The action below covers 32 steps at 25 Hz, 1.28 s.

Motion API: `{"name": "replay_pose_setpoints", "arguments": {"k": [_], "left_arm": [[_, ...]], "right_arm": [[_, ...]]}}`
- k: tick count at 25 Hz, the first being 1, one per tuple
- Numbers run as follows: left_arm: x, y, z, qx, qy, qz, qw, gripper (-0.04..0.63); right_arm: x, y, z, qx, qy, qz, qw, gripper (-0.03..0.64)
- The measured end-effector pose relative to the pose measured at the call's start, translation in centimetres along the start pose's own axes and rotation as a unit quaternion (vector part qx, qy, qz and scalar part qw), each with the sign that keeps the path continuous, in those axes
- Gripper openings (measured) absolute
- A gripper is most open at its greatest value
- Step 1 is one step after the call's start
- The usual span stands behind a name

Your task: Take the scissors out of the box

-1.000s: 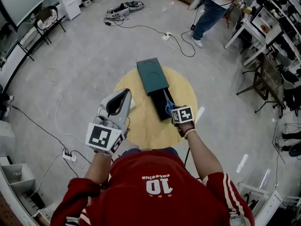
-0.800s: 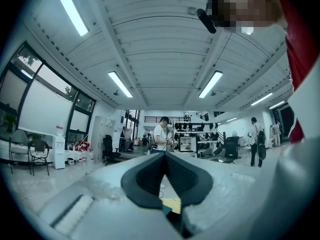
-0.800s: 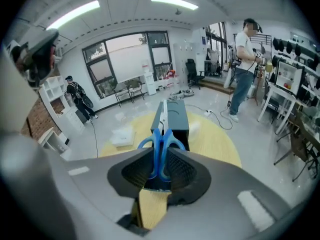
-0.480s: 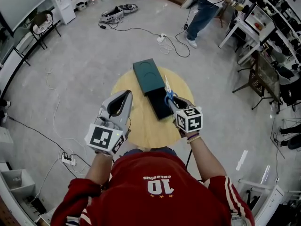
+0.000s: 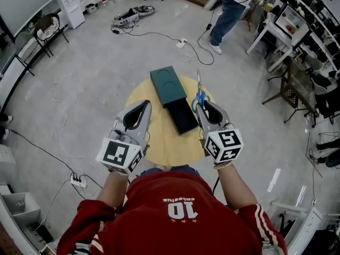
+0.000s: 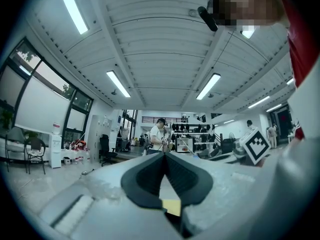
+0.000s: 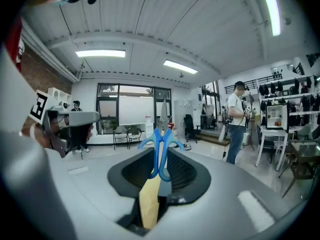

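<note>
A pale grey floor [image 5: 95,73] spreads around a round wooden table [image 5: 162,142]. Cables [image 5: 154,34] trail across the floor, and a power strip [image 5: 78,180] lies at the lower left. A dark chair [image 5: 50,24] stands by the left wall, near a white cabinet [image 5: 70,4]. Desks [image 5: 287,33] with monitors line the right side, where a person [image 5: 228,15] stands. Overhead, a white ribbed ceiling [image 6: 150,49] carries long strip lights [image 6: 118,83]. Tall windows [image 6: 45,104] fill one wall.

Scissors [image 5: 199,96]: blue handles, silver blades. Box [image 5: 169,84]: dark green. Table [image 5: 159,138]: pale yellow. Sweater [image 5: 175,211]: red, white stripes. Floor [image 5: 101,62]: grey.
</note>
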<state>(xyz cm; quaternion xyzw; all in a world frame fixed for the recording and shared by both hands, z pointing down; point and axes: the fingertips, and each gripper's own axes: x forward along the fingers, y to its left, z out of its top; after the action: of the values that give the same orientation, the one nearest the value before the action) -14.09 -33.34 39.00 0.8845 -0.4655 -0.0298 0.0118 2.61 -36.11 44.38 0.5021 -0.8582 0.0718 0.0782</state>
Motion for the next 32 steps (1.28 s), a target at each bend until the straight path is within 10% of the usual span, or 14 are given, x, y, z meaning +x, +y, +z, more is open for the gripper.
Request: {"name": "replay_pose_setpoints", "arguments": {"k": [10,32], "left_arm": [[0.2,-0.3,0.2,0.001,0.000,0.001,1.0000,0.003],[-3.9,-9.7,1.5,-0.021,-0.012,0.031,0.9992,0.003]], "right_arm": [[-3.0,2.0,5.7,-0.020,-0.101,-0.004,0.995,0.086],[-12.1,2.7,6.7,-0.015,-0.135,0.047,0.990,0.086]]}}
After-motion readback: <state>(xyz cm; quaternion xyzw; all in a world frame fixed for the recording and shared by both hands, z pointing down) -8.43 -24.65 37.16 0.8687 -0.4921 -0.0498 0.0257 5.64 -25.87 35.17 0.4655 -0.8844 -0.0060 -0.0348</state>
